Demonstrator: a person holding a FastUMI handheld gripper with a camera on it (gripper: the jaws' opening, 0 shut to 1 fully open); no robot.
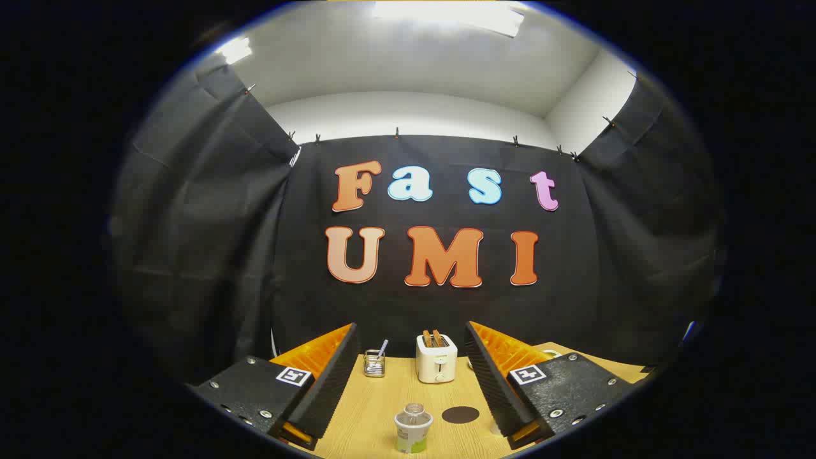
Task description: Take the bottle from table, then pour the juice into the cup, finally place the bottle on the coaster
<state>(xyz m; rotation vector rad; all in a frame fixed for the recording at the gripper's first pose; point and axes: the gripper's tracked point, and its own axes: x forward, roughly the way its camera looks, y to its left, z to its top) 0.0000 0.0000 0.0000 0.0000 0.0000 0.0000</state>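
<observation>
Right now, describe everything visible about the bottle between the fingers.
The small clear plastic bottle stands upright on the light wooden table, seen from above. It has a narrow neck, a pale wrap label with green near the base, and no visible cap. It sits between the open gripper fingers, touching neither, with the dark round coaster just beside it.

No legible txt; bottle (412, 428) label too small, gripper (411, 370) open, square markers only.
</observation>
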